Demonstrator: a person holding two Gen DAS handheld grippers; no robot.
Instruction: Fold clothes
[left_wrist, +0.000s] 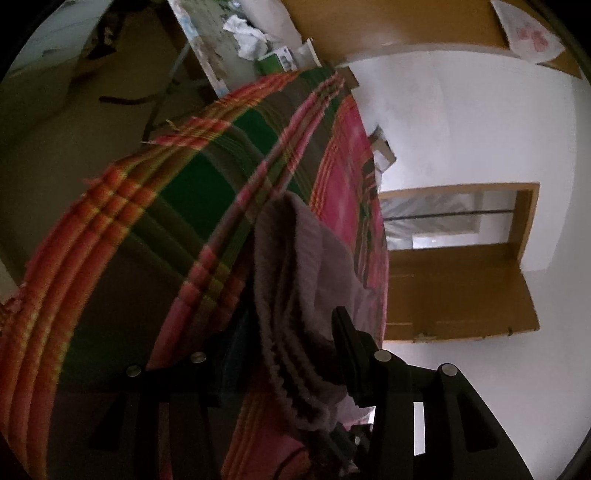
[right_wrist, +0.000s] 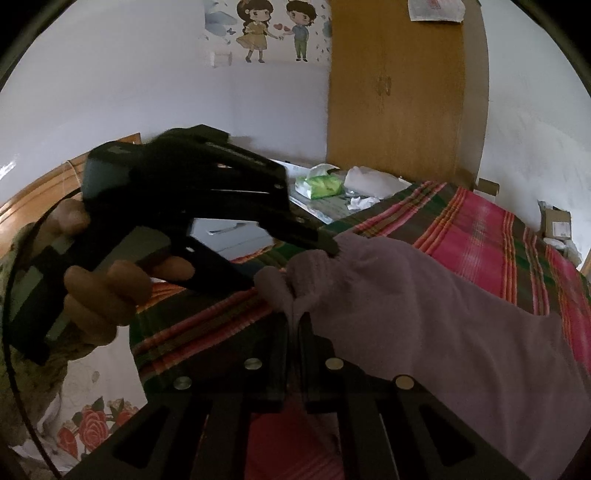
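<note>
Honestly, your biggest risk: the mauve knit garment (right_wrist: 424, 317) is bulky and slack, so if the grippers pull apart unevenly its edge slips out and the fold skews. It's over the plaid bedspread (right_wrist: 480, 229), edge raised. Right gripper (right_wrist: 293, 321) is pinched tight on that edge. Left gripper (right_wrist: 325, 245) has its tips on the cloth; can't tell if it's clamped, w/ one finger hidden.

My bed (right_wrist: 480, 221) wears a plaid blanket (left_wrist: 166, 206) of pink, green and orange. The mauve garment (right_wrist: 424, 314) lies partly on it, its near edge lifted.
</note>
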